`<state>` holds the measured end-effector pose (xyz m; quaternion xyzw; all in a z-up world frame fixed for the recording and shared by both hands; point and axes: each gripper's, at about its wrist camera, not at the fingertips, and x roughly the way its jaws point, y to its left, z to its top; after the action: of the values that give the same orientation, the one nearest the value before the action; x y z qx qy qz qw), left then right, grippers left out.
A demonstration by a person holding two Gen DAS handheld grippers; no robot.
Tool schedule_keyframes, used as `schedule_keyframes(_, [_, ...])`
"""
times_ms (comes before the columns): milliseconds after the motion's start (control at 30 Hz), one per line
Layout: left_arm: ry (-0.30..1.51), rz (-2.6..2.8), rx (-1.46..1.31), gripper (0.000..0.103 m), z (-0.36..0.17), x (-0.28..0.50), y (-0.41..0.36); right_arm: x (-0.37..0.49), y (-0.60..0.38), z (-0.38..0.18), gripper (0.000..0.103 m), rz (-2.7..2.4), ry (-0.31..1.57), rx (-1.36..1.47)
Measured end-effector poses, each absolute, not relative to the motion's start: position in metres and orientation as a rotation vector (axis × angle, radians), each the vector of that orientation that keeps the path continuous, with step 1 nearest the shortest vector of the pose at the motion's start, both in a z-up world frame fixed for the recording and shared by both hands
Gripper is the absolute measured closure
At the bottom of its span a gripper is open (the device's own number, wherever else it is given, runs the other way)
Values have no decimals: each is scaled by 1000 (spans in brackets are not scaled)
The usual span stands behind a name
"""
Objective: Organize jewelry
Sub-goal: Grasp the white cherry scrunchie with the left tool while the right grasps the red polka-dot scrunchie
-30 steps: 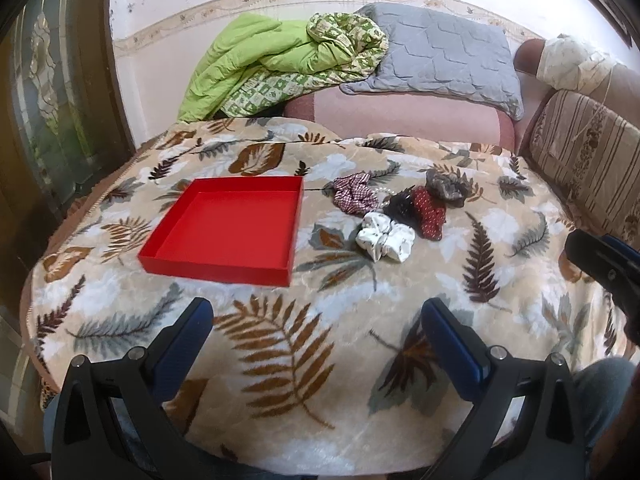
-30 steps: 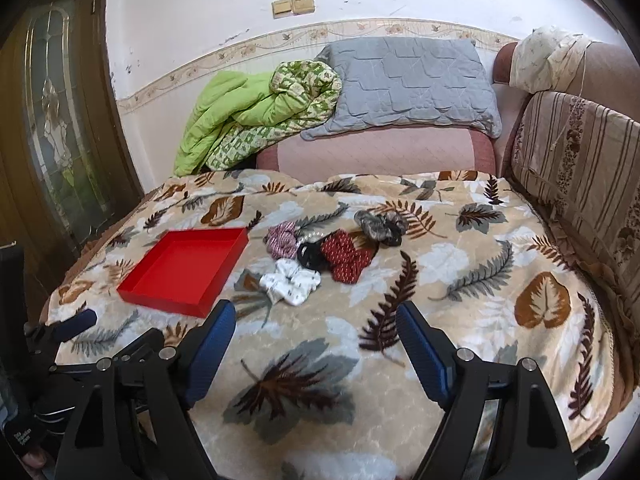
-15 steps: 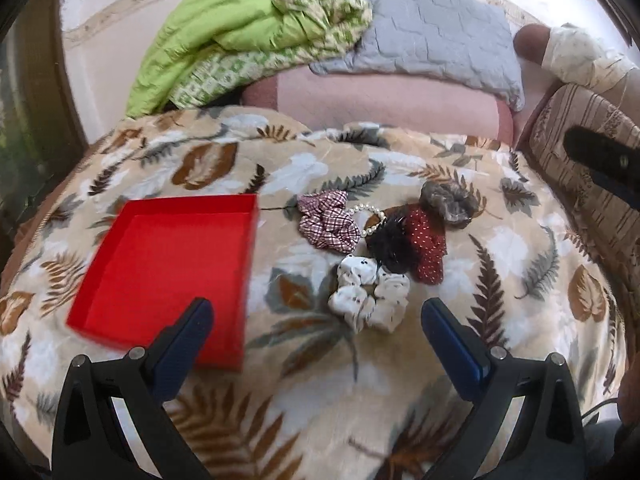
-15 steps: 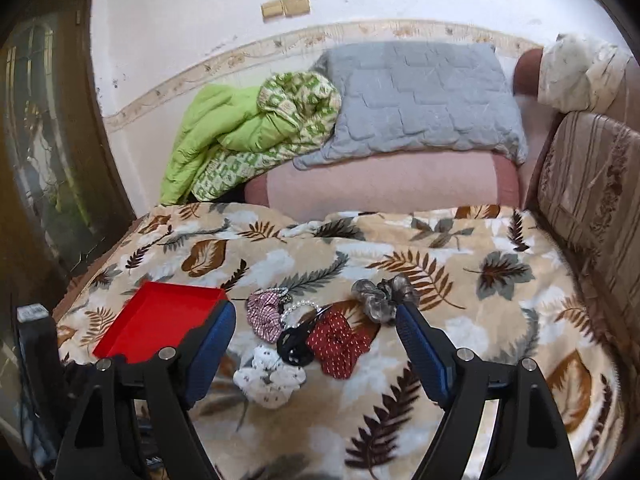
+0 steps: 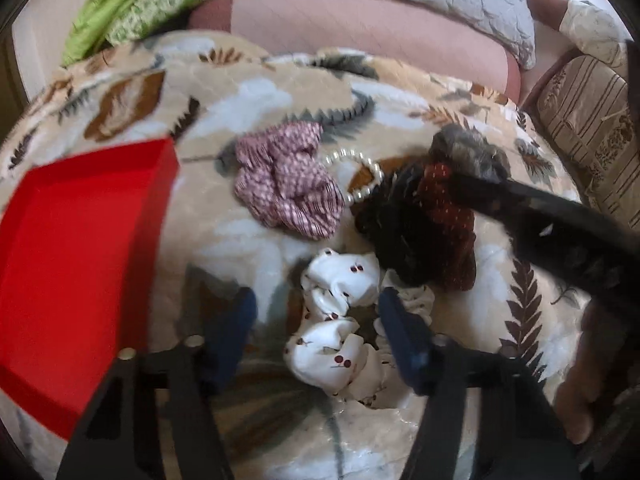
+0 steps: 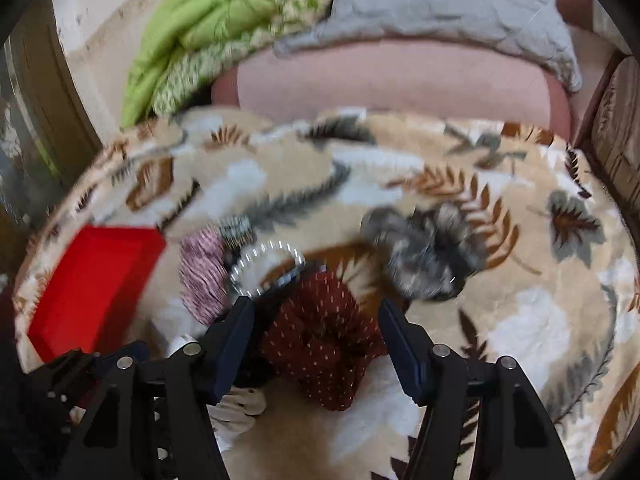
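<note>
Several scrunchies and a pearl bracelet [image 5: 362, 176] lie in a cluster on the leaf-print blanket. My left gripper [image 5: 314, 320] is open, its fingers on either side of the white cherry-print scrunchie [image 5: 334, 320]. My right gripper [image 6: 316, 332] is open, its fingers either side of the dark red dotted scrunchie [image 6: 324, 340], which also shows in the left wrist view [image 5: 448, 216]. A pink checked scrunchie [image 5: 288, 184], a black one [image 5: 388, 220] and a grey furry one [image 6: 424, 248] lie around them. The red tray [image 5: 72, 248] sits empty to the left.
The blanket [image 6: 520, 320] covers a bed. A pink bolster [image 6: 392, 80], a grey pillow [image 6: 420, 0] and green bedding [image 6: 200, 32] lie at the far end. A striped sofa arm [image 5: 584, 128] stands at the right.
Both grippers have moved forward and down over the cluster. The left now straddles the white scrunchie, the right the dark red one. Both stay open.
</note>
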<state>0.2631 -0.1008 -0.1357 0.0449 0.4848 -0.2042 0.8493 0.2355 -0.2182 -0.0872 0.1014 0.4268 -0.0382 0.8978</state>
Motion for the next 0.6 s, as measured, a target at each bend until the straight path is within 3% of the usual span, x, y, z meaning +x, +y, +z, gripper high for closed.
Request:
schedule_keyframes(67, [1048, -442, 96, 64, -143, 265, -101, 242, -218, -103, 40, -54, 928, 237])
schedule_keyframes(100, [1071, -442, 70, 66, -148, 267, -98, 244, -218, -110, 41, -47, 944, 243])
schedule_keyframes(200, [1079, -462, 33, 72, -152, 267, -93, 247, -217, -124, 59, -44, 978, 251])
schedule_keyframes(267, [1080, -474, 41, 86, -152, 265, -95, 246, -221, -126, 71, -37, 983, 289])
schedule_keyframes(300, [1086, -480, 44, 88, -152, 263, -97, 244, -224, -126, 74, -32, 986, 306])
schedule_keyframes(500, [1088, -491, 63, 93, -155, 259, -101, 233, -237, -125, 74, -70, 996, 369])
schedule_keyframes(567, [1093, -486, 58, 93, -156, 261, -101, 234, -238, -125, 60, -86, 1003, 362])
schedule_keyframes(600, [1097, -486, 56, 93, -157, 262, -101, 236, -238, -127, 60, -95, 1013, 351])
